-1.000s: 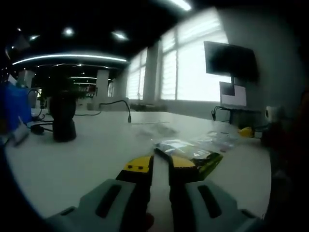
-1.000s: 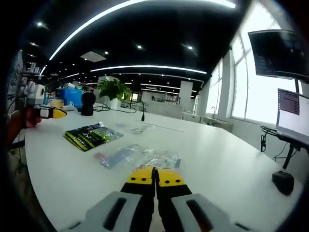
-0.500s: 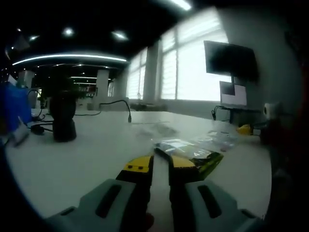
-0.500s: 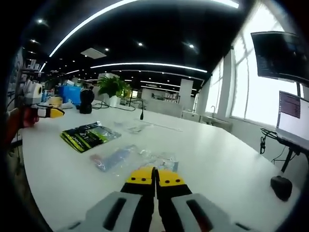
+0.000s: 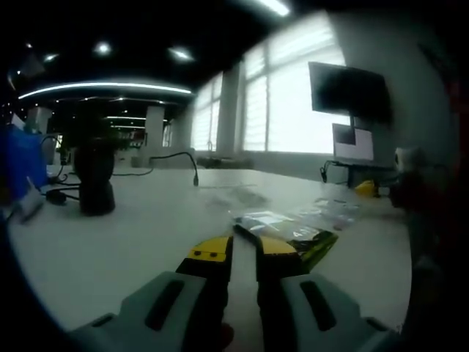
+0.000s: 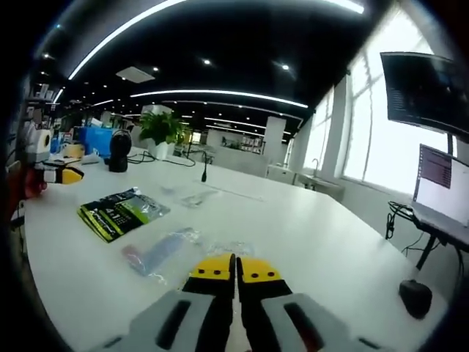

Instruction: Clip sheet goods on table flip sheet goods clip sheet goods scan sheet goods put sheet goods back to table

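Step in hand, by my read: the first clip has not begun; both grippers are on approach and nothing is gripped.

Right gripper view, near to far: right gripper (image 6: 236, 269) has its jaws pressed together, empty. Just ahead of the tips, touching or nearly so, lies a clear crinkly packet (image 6: 233, 249). Ahead-left of the tips is a clear bag with red and blue contents (image 6: 155, 251). Farther ahead-left sits the black and yellow-green packet (image 6: 119, 213), flat on the white table (image 6: 315, 242). Beyond that is a small clear packet (image 6: 192, 196). Far left the other gripper shows, yellow tip out. Far ahead-left there is a black round device (image 6: 119, 149) and a potted plant (image 6: 160, 129).

Left gripper view: left gripper (image 5: 242, 248) has its jaws narrow, a thin gap, holding nothing. The same black and yellow-green packet (image 5: 289, 232) lies just ahead-right of its tips.

Next move calls for parting the jaws, dropping low to the tabletop and catching an edge of a sheet packet; thin film, so a flat, shallow angle.

Versus a second ago: the right gripper view has slid forward and the clear packet now sits partly under the tips. The left gripper view is almost unchanged, and the right gripper at its far right edge has drifted up and left.
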`<state>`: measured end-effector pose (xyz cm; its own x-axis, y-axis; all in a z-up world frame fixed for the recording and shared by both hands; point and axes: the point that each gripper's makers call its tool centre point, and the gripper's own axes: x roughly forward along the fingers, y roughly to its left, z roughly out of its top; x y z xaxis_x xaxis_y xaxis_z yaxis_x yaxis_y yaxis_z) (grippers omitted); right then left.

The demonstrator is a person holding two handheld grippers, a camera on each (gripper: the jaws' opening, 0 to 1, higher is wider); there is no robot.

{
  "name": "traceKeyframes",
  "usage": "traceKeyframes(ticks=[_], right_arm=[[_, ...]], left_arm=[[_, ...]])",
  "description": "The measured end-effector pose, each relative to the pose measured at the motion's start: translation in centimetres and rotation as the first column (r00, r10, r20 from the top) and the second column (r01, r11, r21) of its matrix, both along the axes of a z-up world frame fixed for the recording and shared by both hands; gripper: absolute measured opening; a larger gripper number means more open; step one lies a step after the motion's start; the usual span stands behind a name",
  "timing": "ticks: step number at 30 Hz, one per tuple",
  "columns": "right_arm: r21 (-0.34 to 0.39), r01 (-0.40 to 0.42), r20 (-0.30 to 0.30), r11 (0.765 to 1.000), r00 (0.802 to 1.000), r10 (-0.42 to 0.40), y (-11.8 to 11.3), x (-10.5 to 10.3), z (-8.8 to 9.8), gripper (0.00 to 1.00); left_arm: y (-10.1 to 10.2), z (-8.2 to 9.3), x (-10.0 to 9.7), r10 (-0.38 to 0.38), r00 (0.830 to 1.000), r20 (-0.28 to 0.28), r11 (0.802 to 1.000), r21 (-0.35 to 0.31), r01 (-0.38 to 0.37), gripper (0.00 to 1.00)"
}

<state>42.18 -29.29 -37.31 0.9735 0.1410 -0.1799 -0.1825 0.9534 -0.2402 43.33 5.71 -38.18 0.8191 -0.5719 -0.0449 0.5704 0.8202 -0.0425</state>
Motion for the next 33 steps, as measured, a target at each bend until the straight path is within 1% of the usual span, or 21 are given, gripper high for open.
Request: traceKeyframes(ticks=[5,11,17,25,29,33], right_arm=[[-0.017,-0.003,-0.009,1.0,1.0,0.003,0.1,0.7,0.2,0.02],[-0.016,-0.016,-0.015,1.0,1.0,0.015,0.2,1.8,0.2,0.03],[-0.029,-0.024,-0.019,0.999,1.0,0.023,0.9,1.8,0.4,0.05],[-0.03,-0.022,-0.031,0.999,0.999,0.021,0.4,2.5,0.5,0.05],[-0.029,-0.016,-0.035,0.999,0.999,0.015,-0.4,3.4,0.4,0.06],[-0.027,-0.014,-0.038,1.0,0.999,0.013,-0.2,3.3,0.4,0.06]], left_arm=[[-0.1,0.0,0.0,-0.003,1.0,0.001,1.0,0.001,0.003,0.06],[-0.1,-0.1,0.1,-0.006,1.0,0.003,1.0,0.008,0.006,0.06],[-0.2,0.0,0.2,-0.011,1.0,0.006,1.0,0.012,0.011,0.06],[-0.2,0.0,0.2,-0.014,1.0,0.01,1.0,0.015,0.014,0.06],[-0.2,0.0,0.1,-0.013,1.0,0.01,1.0,0.014,0.013,0.06],[-0.3,0.0,0.1,-0.014,1.0,0.009,1.0,0.015,0.014,0.06]])
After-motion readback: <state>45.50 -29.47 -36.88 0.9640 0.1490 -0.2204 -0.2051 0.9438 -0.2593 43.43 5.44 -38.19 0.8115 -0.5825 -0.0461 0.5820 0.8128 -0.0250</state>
